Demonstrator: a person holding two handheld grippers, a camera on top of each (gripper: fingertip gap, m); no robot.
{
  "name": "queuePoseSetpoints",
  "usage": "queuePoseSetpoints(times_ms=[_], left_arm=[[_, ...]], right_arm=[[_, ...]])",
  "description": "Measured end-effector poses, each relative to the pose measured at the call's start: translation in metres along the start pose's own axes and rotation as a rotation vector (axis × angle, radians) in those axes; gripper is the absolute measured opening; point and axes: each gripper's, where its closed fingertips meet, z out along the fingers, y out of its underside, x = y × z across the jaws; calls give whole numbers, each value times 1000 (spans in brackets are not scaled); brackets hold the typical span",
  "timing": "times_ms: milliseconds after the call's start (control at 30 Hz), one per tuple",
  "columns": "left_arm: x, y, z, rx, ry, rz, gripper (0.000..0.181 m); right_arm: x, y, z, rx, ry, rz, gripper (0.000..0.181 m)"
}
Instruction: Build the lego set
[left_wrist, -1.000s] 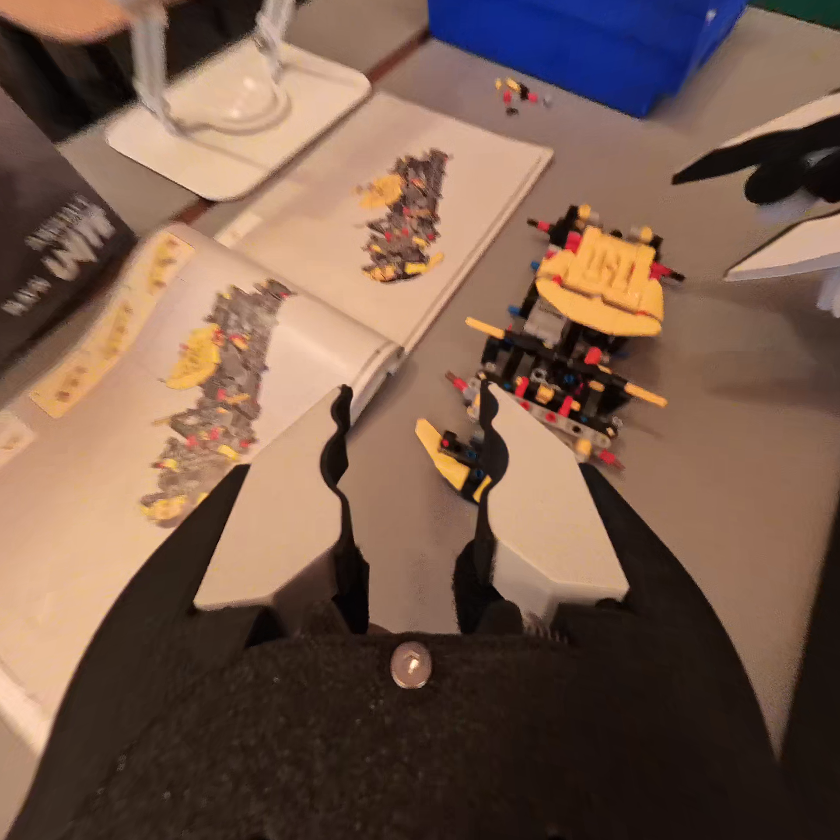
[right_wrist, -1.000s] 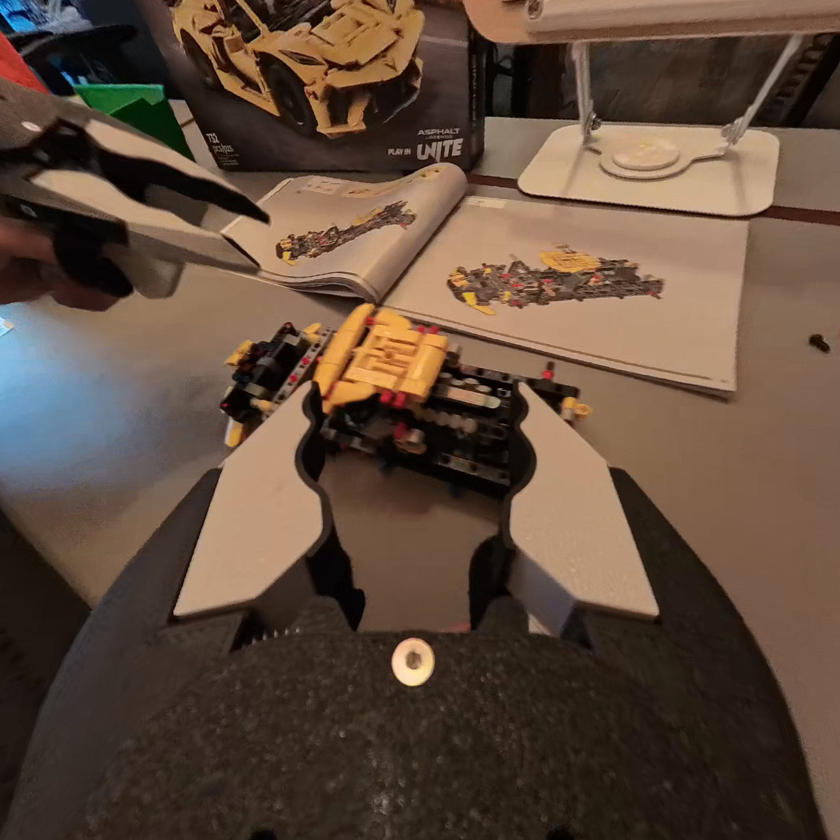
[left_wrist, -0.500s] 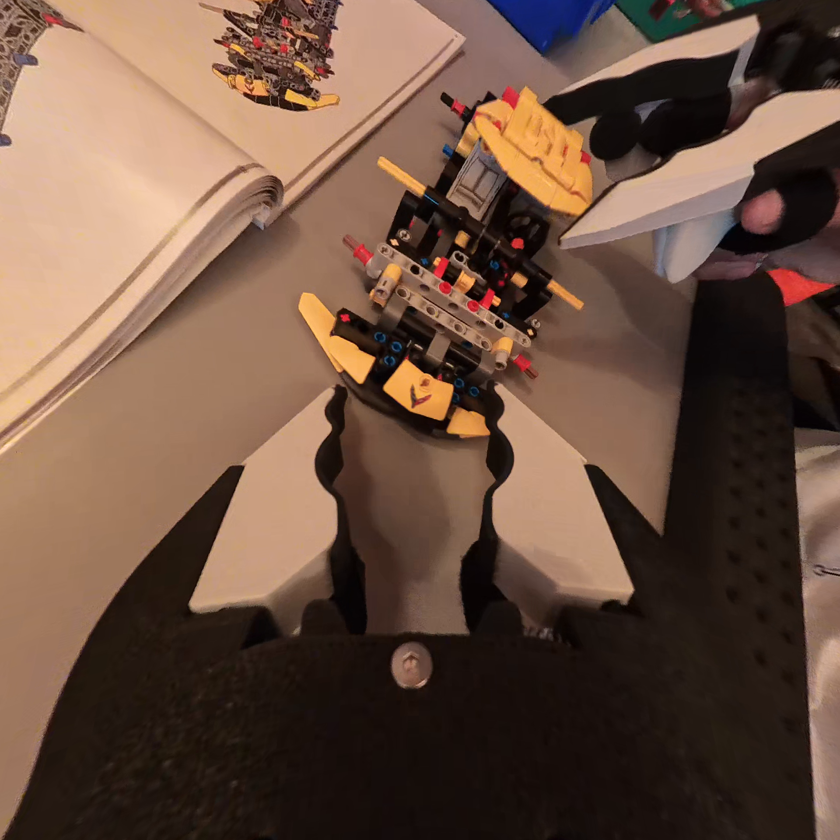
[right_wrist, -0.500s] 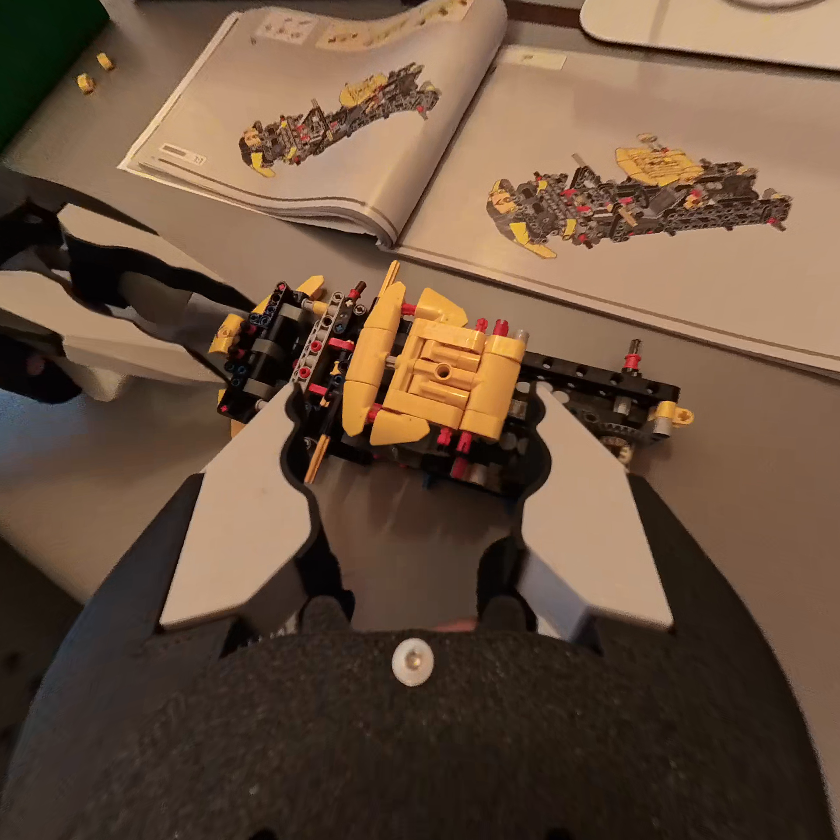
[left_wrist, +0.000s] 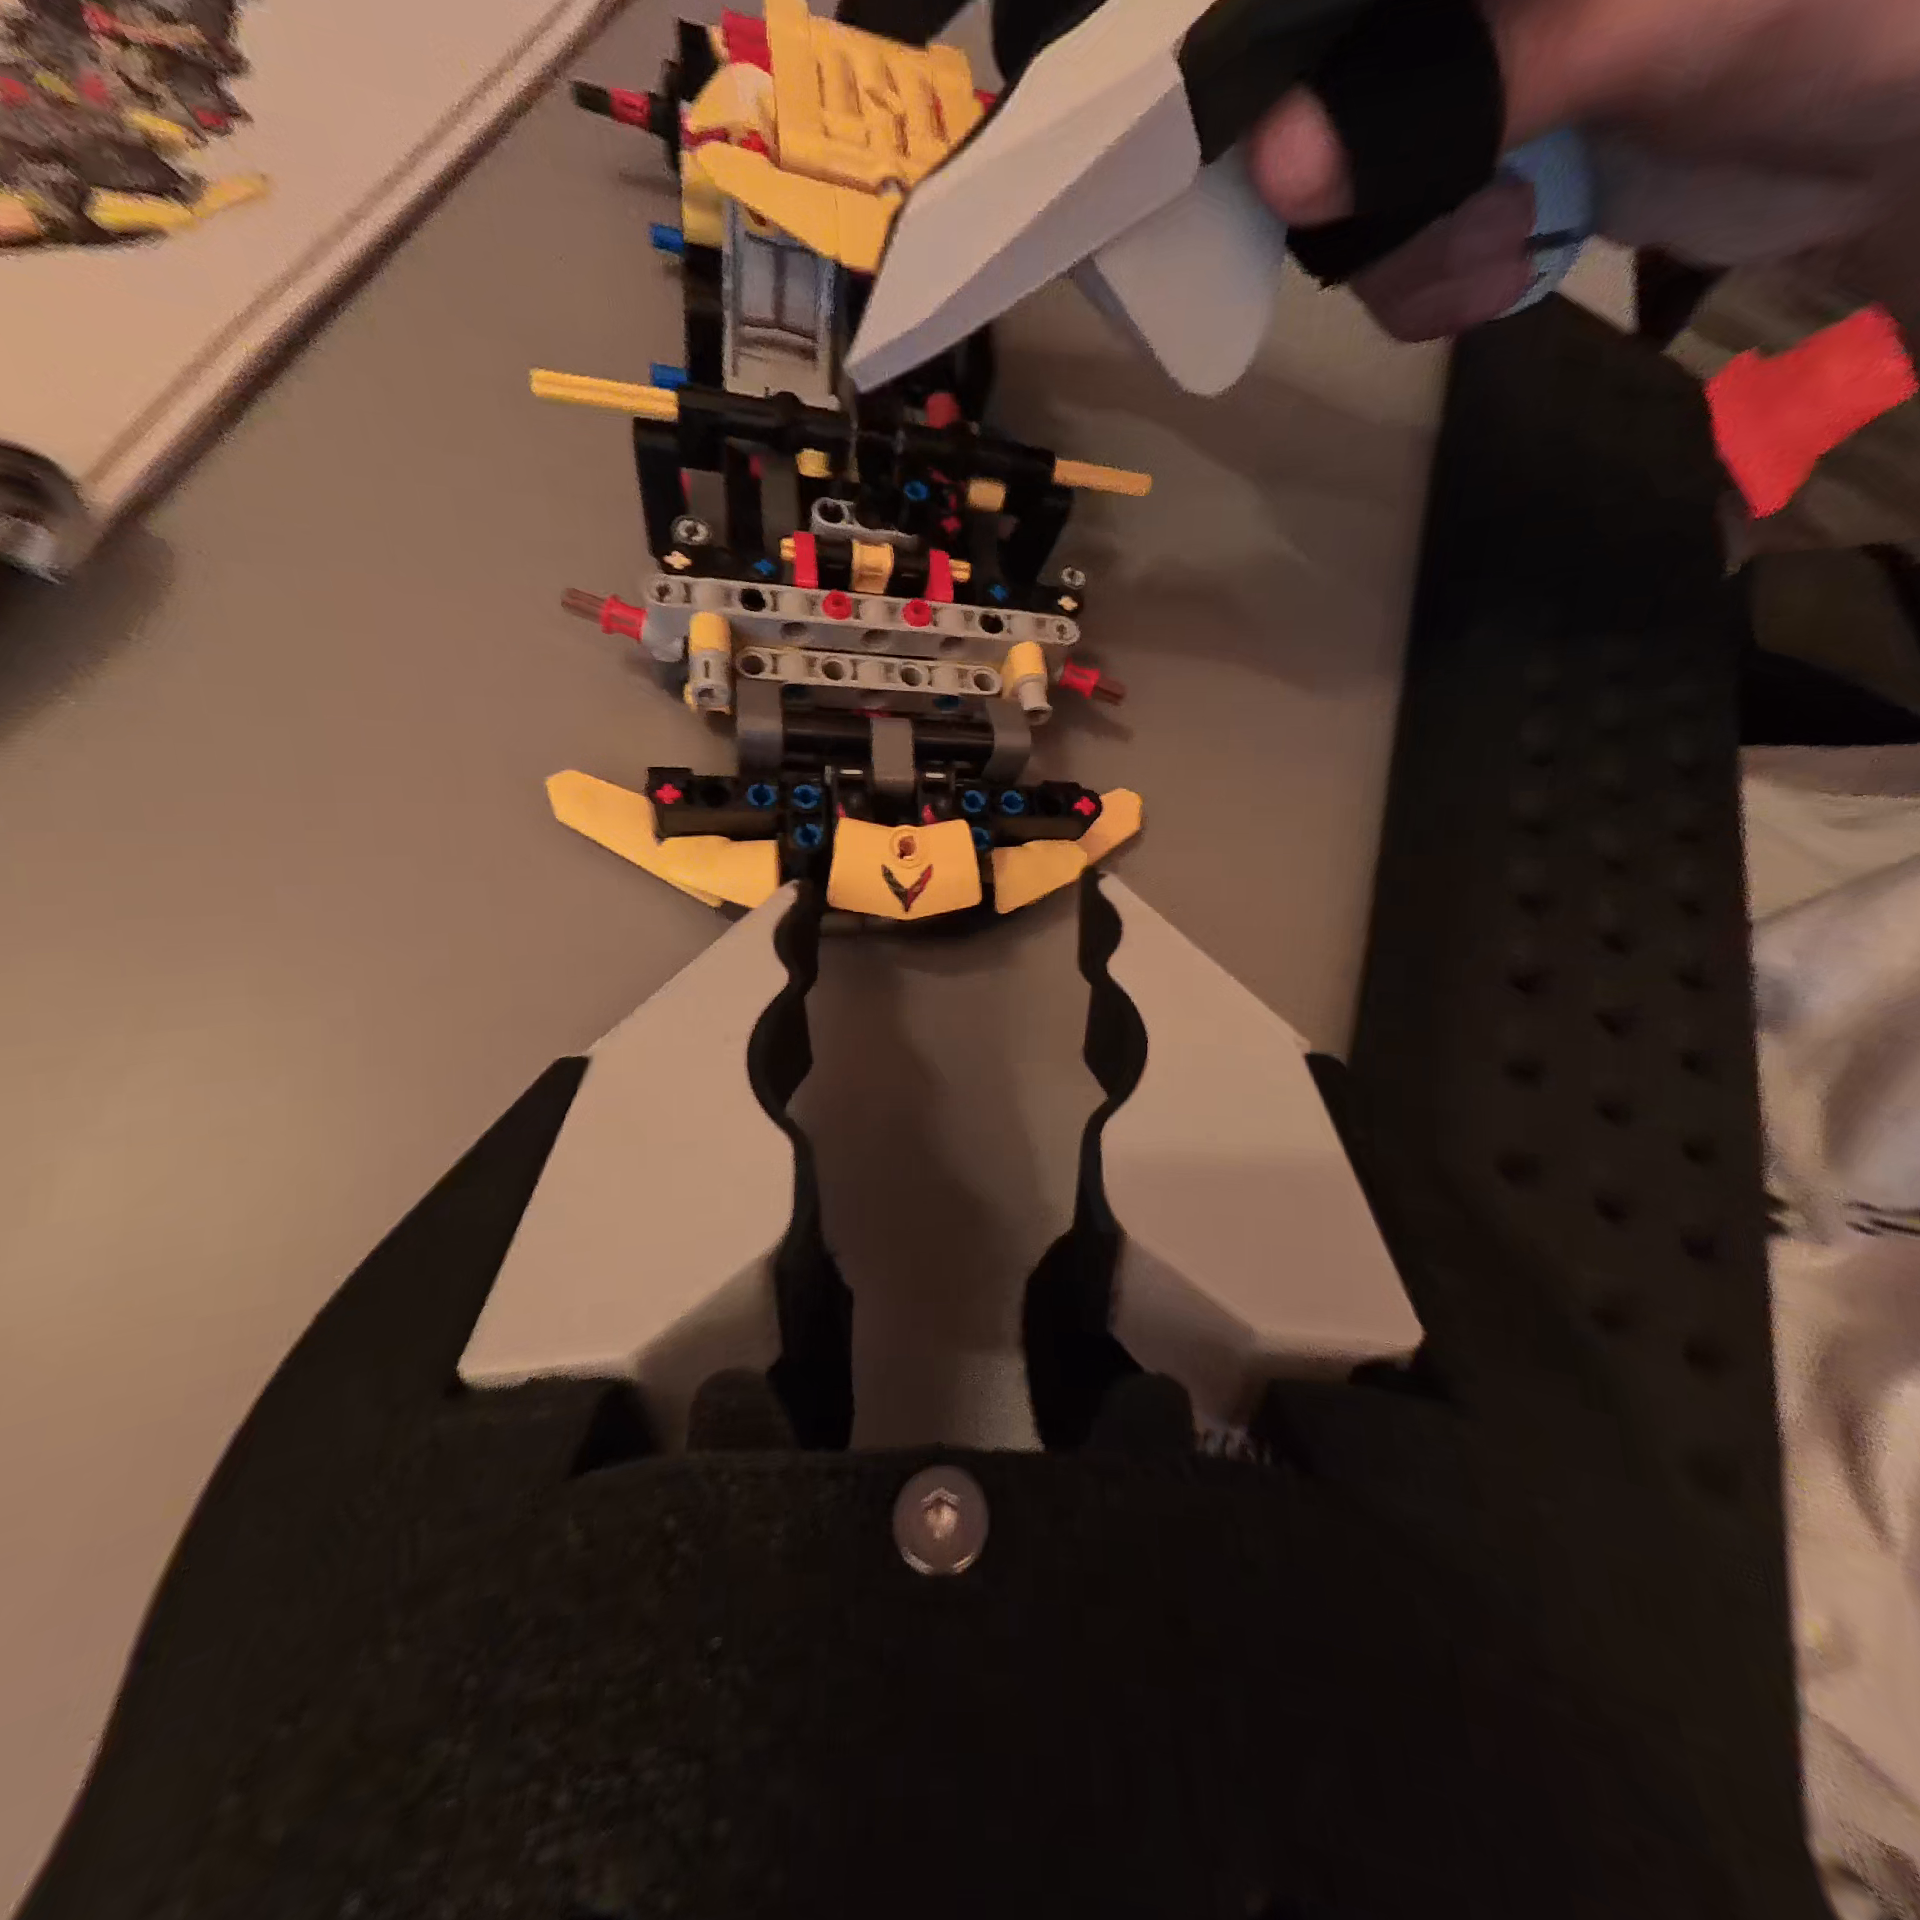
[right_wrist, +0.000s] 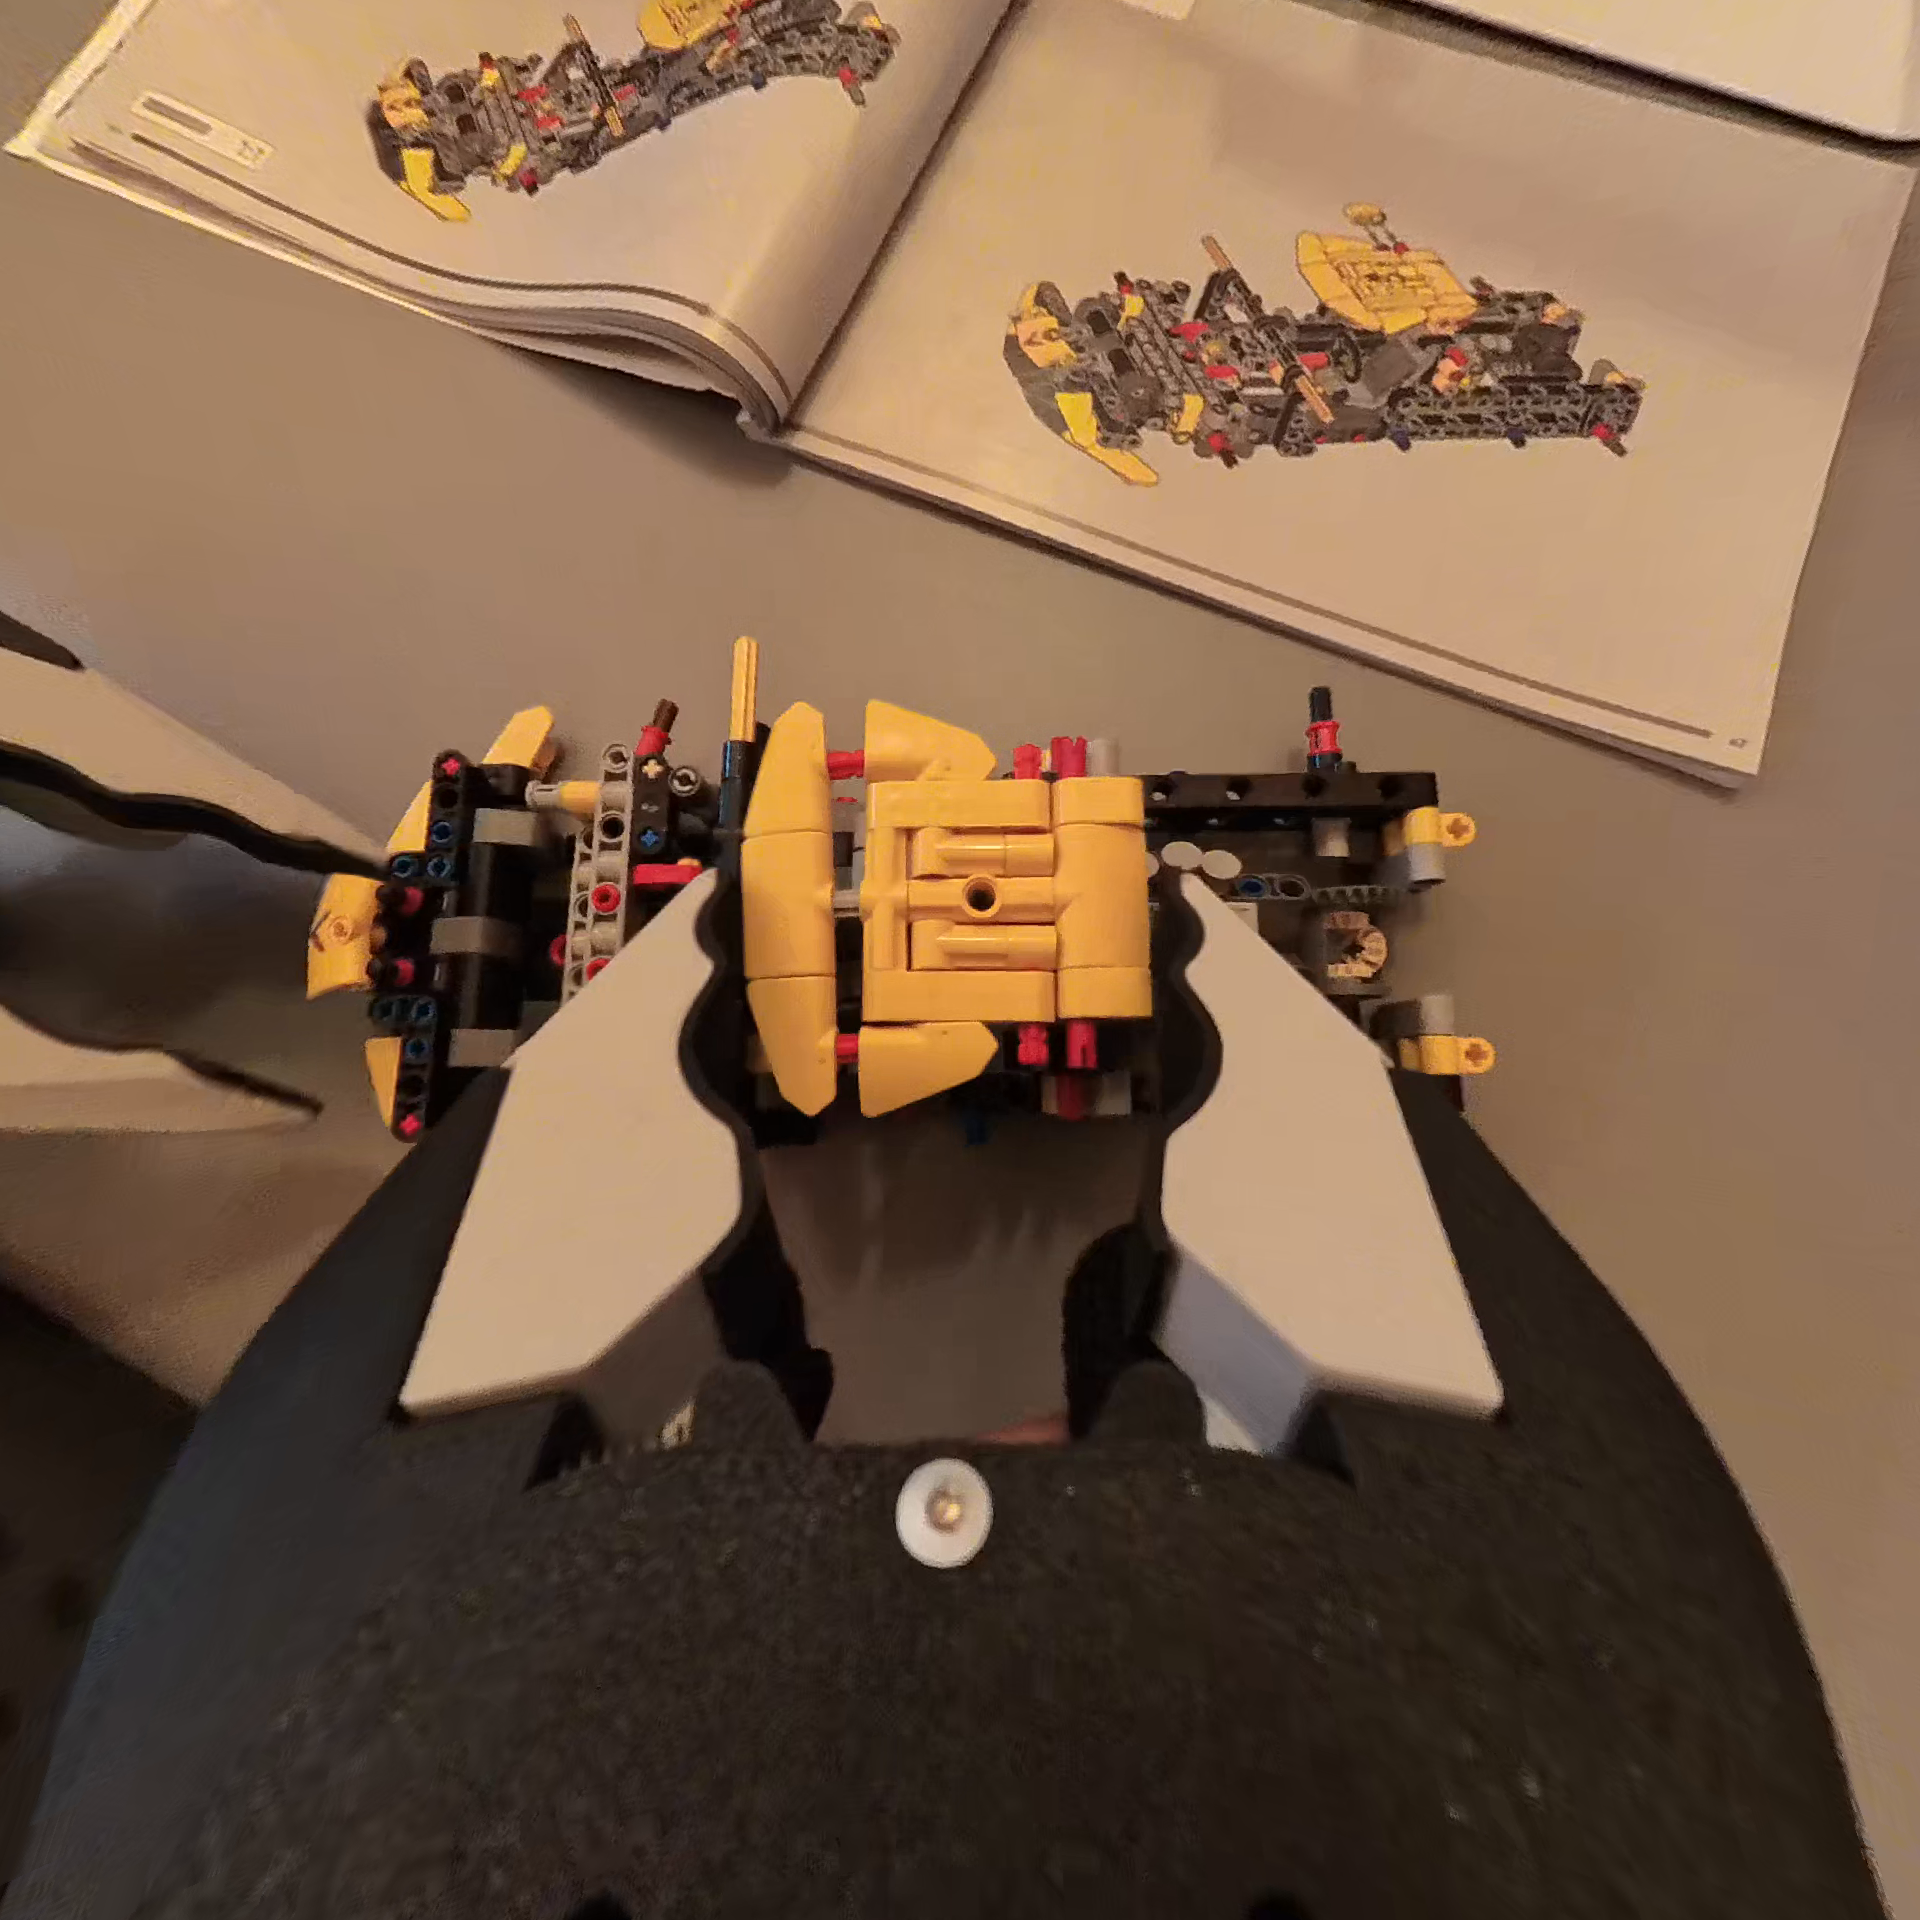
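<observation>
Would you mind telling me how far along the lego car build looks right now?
Done: the chassis has its yellow nose and yellow engine block. In hand: right gripper open around the block, left gripper open at the nose. Left: it lacks wheels and body panels.

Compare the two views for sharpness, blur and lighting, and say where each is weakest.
Left wrist view: warm, dim light; the lego car is fairly sharp at its nose, but the instruction book and the hand on the far tongs are smeared. Right wrist view: sharper, the car and book drawings read clearly; edges bend from the wide lens.
</observation>
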Motion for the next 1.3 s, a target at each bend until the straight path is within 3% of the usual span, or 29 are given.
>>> queuePoseSetpoints(times_ms=[200,267,767,933,1100,1133,1200,1300], left_arm=[[-14,-6,1,19,-143,134,43],[-15,-6,2,15,-169,165,42],[-7,-5,4,43,-158,125,42],[6,-2,0,27,-68,152,42],[-10,-42,-30,107,116,235,46],[-16,-55,-28,123,152,261,52],[-24,-79,-16,130,232,337,62],[-29,-100,14,52,338,452,82]], right_arm=[[5,8,-2,-173,42,-65,88],[3,7,0,-204,32,-46,82],[3,9,-2,-249,16,-64,75],[1,9,-3,-224,-57,-162,76],[-4,3,1,-108,-190,-326,77],[-4,1,-1,-79,-211,-342,81],[-3,5,-5,-60,-238,-385,106],[1,12,-10,-22,-240,-407,110]])
